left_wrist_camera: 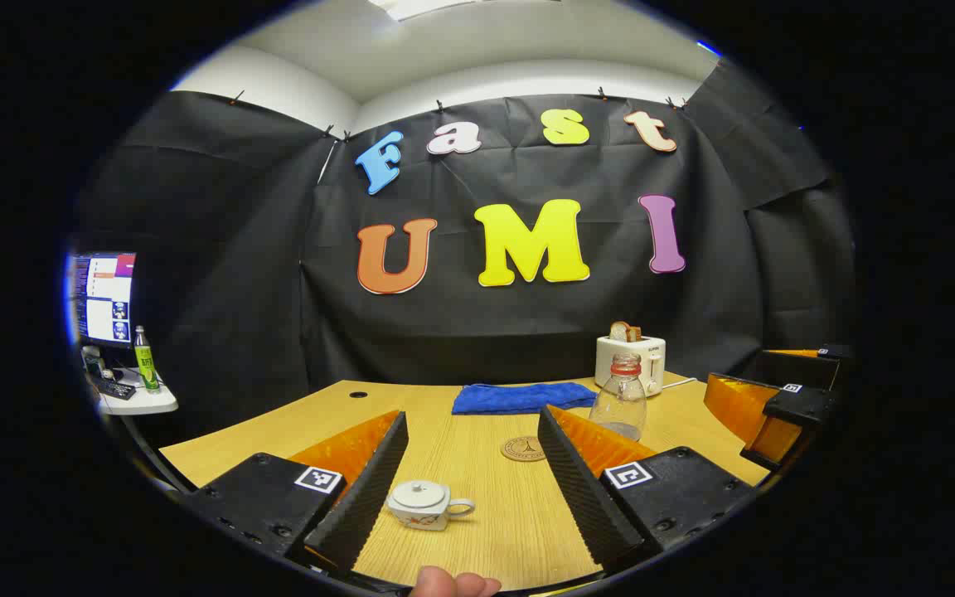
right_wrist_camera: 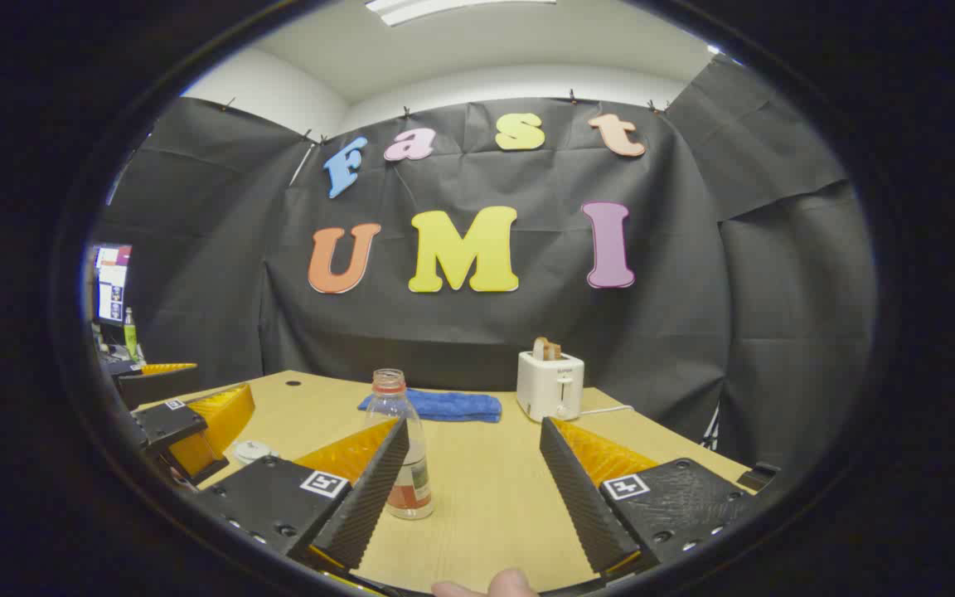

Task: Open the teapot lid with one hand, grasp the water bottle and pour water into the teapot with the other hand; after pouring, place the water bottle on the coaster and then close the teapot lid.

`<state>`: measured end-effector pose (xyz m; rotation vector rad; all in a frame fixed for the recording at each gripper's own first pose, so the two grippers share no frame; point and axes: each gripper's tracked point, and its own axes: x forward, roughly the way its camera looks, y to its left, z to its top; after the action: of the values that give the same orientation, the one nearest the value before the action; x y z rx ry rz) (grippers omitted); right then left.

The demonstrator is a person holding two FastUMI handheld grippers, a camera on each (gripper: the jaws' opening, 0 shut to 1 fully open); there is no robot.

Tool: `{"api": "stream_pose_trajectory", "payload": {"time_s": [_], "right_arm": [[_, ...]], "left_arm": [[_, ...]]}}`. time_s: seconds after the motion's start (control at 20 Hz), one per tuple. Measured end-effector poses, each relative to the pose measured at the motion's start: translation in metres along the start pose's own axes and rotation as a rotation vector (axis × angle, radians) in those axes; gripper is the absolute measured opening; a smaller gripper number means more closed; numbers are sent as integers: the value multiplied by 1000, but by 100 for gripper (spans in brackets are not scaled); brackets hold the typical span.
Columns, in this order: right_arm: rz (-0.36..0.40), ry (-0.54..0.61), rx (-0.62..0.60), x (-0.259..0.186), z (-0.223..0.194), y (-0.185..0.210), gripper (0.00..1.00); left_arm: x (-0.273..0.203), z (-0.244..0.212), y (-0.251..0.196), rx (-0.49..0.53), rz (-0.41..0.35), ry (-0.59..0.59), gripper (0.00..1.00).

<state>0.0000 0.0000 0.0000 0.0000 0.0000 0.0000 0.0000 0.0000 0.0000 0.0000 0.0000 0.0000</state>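
Approach step: both the left gripper and right gripper are spread wide and empty. The lidded teapot sits between the left fingers, toward its left finger; the water bottle stands by the right gripper's left finger. Next, the left gripper must descend and pinch the lid knob.

No readable text on the water bottle label or toaster.

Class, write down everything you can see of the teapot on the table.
The teapot is small, white and squat, apparently ceramic, with a reddish painted motif on its side. Its lid, topped by a small knob, is on. A loop handle sticks out on its right in the left gripper view. It stands upright on the wooden table, between the open left claw's fingers, neither touching it.
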Motion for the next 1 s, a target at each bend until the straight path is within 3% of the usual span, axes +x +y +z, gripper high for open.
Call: {"api": "stream_pose_trajectory", "payload": {"time_s": [1.0], "right_arm": [[12,1,-3,-1,-3,2,98]], "left_arm": [[-1,4,8,-8,0,-5,99]]}}
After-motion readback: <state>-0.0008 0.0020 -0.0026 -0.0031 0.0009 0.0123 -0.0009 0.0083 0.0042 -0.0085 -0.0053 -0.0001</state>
